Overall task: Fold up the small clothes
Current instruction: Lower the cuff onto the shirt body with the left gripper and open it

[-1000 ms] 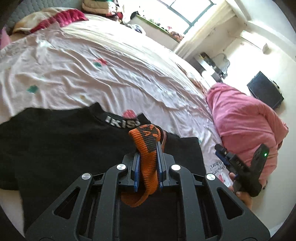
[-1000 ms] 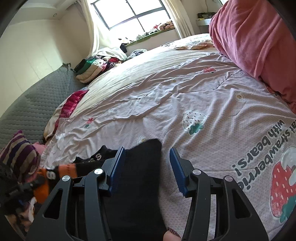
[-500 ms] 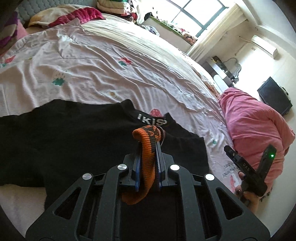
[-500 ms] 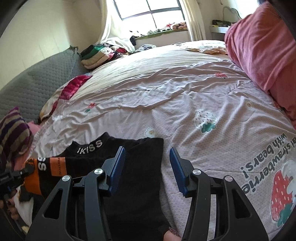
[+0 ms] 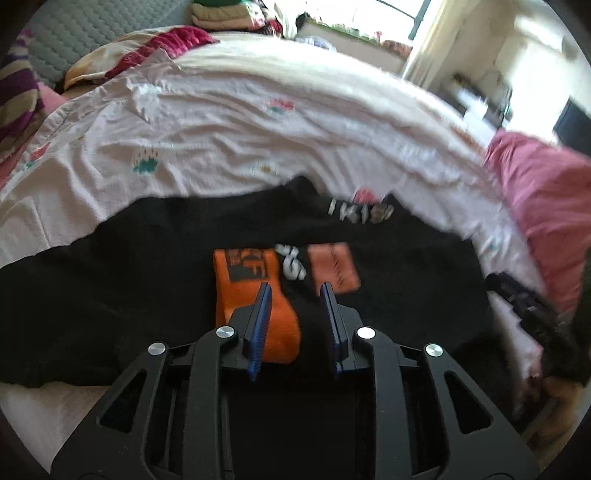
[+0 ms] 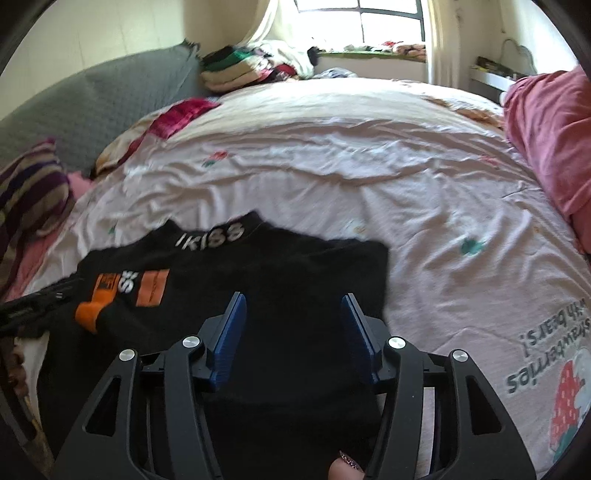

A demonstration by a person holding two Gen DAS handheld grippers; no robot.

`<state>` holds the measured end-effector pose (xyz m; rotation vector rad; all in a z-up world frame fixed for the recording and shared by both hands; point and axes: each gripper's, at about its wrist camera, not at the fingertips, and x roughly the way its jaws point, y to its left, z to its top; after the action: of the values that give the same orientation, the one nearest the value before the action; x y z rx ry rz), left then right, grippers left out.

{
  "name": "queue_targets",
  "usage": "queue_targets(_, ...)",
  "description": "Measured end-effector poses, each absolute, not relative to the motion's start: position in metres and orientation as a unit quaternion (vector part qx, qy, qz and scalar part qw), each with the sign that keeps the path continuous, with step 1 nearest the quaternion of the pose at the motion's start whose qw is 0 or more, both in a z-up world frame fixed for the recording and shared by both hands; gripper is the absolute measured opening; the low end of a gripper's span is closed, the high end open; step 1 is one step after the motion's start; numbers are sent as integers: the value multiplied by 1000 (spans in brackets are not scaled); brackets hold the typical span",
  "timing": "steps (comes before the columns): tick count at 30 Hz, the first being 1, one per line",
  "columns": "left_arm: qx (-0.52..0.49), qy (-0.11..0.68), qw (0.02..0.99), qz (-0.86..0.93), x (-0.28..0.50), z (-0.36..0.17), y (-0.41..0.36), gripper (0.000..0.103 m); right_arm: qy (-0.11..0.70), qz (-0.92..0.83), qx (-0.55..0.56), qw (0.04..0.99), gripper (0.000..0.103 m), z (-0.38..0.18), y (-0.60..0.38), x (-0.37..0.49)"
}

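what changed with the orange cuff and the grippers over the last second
The left gripper let go of the orange cuff: it was clamped upright between the fingers, and now the jaws stand open and the cuff lies flat on the black garment, folded in over the body. The right gripper stayed open over the garment's right side, holding nothing. The garment still lies on the pink bedsheet.

Def a bedroom in someone's home: big bed w/ a pink strawberry-print sheet, grey quilted headboard, striped pillow, stack of folded clothes by the curtained window, pink duvet bunched up at the side.
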<state>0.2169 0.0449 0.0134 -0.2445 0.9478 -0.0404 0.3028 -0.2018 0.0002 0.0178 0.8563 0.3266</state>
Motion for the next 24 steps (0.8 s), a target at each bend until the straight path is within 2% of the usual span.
queue_targets(4, -94, 487, 868, -12, 218, -13, 41, 21, 435, 170, -17, 884, 59, -14, -190, 297)
queue_targets(8, -88, 485, 870, -15, 214, -22, 45, 21, 480, 148, -47, 864, 59, -40, -188, 297)
queue_targets(12, -89, 479, 873, -21, 210, -20, 46, 21, 476, 141, -64, 865, 60, -43, -185, 293)
queue_targets(14, -92, 475, 875, -24, 205, -16, 47, 23, 467, 147, -47, 871, 65, -38, -187, 291)
queue_targets(17, -99, 471, 876, -25, 201, -11, 49, 32, 457, 159, -23, 875, 72, -27, -188, 288)
queue_targets(18, -102, 469, 877, -24, 200, -9, 51, 35, 453, 160, -23, 877, 80, -24, -187, 287)
queue_targets(20, -107, 465, 879, -20, 196, -5, 54, 44, 445, 169, -22, 879, 83, -19, -184, 283)
queue_targets(24, -109, 458, 882, -12, 193, 1, 59, 46, 433, 174, -23, 884, 92, -12, -176, 278)
